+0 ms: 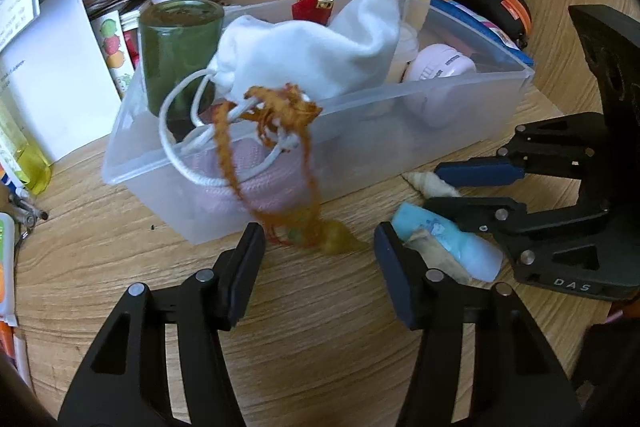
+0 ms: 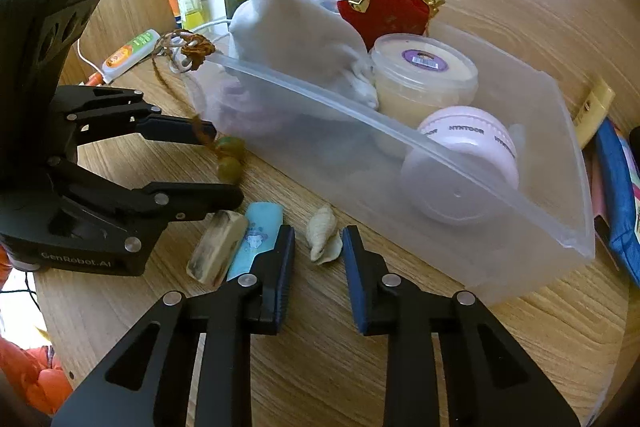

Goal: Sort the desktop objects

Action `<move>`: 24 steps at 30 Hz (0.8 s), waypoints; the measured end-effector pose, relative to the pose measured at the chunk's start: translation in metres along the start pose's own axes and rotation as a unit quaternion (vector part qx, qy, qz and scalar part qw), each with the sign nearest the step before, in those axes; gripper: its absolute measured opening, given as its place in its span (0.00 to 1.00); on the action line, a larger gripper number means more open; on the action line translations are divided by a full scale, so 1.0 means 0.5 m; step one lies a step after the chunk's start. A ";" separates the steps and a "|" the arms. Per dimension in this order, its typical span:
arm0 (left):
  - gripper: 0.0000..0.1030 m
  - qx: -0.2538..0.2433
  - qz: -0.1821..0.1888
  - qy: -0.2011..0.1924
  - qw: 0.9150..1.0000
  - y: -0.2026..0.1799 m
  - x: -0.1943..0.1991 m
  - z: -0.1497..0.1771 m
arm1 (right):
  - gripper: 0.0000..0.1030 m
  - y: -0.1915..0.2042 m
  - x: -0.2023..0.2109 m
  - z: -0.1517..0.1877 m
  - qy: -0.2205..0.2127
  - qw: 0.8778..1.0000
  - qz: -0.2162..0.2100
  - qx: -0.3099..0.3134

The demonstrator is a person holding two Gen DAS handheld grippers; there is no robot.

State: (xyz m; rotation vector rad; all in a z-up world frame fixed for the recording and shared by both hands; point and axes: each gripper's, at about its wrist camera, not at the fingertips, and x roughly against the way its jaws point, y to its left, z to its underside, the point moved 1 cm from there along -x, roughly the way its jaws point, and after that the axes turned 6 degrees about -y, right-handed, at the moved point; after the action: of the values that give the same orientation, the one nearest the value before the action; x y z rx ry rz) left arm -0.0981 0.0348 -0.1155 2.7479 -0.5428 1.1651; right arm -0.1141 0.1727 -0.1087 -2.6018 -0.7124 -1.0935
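The small cream spiral seashell (image 2: 325,239) low in the frame is barely nipped by the right gripper (image 2: 316,259), so it's best lifted slowly, while the left gripper (image 1: 320,259) is left released.

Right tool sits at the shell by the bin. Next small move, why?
Probably lift the right tool slightly: its pads appear to pinch the seashell, which lies on the table beside the clear bin, where it likely belongs.
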 end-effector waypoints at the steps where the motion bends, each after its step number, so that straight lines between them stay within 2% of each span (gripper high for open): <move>1: 0.52 -0.001 0.001 0.001 1.000 -0.002 -0.003 -0.003 | 0.16 0.000 0.000 -0.001 -0.001 1.000 -0.002 -0.001; 3: 0.48 -0.003 0.001 0.000 1.000 -0.006 -0.003 -0.006 | 0.16 -0.001 0.000 -0.001 -0.002 1.000 -0.003 -0.002; 5: 0.40 -0.006 -0.002 -0.001 1.000 -0.011 -0.005 -0.007 | 0.16 -0.002 0.003 0.000 -0.002 1.000 -0.002 -0.003; 13: 0.40 0.013 -0.007 -0.009 1.000 -0.011 0.005 -0.002 | 0.16 -0.009 0.027 0.000 -0.019 1.000 -0.009 -0.015; 24: 0.40 0.056 -0.025 -0.050 0.997 0.003 0.085 0.014 | 0.16 -0.019 0.086 -0.003 -0.049 0.998 -0.009 -0.039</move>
State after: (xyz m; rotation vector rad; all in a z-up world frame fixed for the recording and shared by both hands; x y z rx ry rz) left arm -0.0669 0.0199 -0.0901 2.9095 -0.4294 1.0829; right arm -0.0939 0.1951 -0.0766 -2.7358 -0.7311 -1.0234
